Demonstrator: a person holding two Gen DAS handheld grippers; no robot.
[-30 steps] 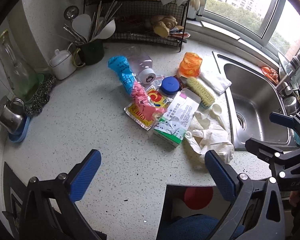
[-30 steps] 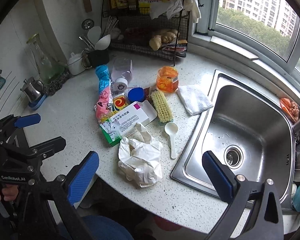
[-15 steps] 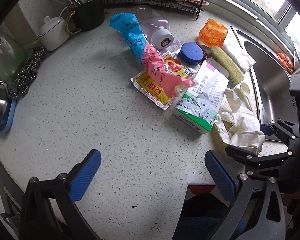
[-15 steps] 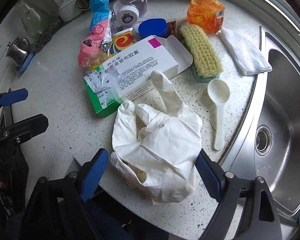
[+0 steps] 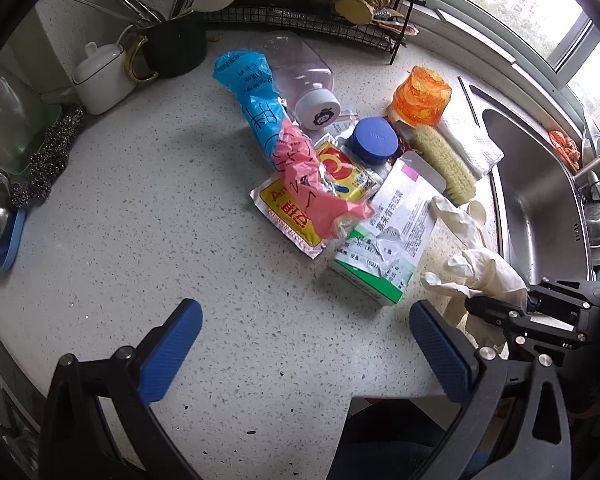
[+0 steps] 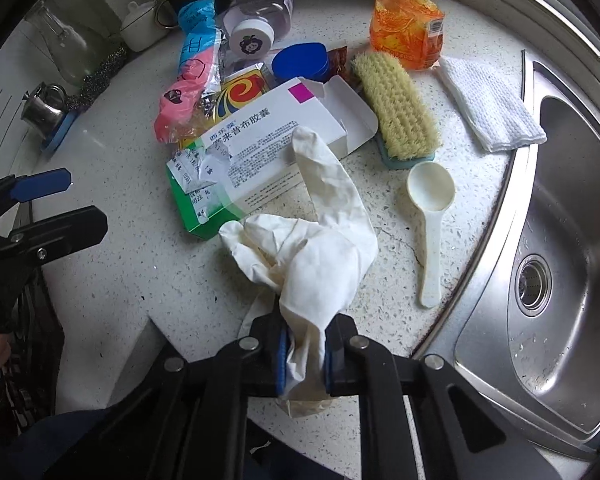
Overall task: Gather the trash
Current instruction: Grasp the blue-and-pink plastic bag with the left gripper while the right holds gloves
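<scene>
A crumpled white glove [image 6: 320, 256] lies on the speckled counter [image 6: 140, 264] beside the sink. My right gripper [image 6: 304, 340] has its jaws closing, and both blue pads pinch the glove's cuff. The left wrist view shows the same glove [image 5: 484, 272] under the right gripper [image 5: 500, 312]. My left gripper [image 5: 304, 352] hangs open over bare counter, nothing between its fingers. Beyond lie a green-and-white medicine box [image 6: 260, 140], a pink and blue plastic bag [image 5: 284, 144] and a yellow packet [image 5: 300, 216].
A scrub brush [image 6: 396, 108], a white spoon [image 6: 430, 208], a folded cloth [image 6: 488, 108] and an orange wrapper [image 6: 408, 36] lie near the steel sink [image 6: 560, 240]. A capped bottle [image 5: 300, 80], blue-lidded jar [image 5: 374, 136], utensil cup [image 5: 172, 44] and wire rack [image 5: 320, 20] stand behind.
My right gripper came down over the glove and closed on its cuff. The left gripper sank toward the counter and stayed open.
</scene>
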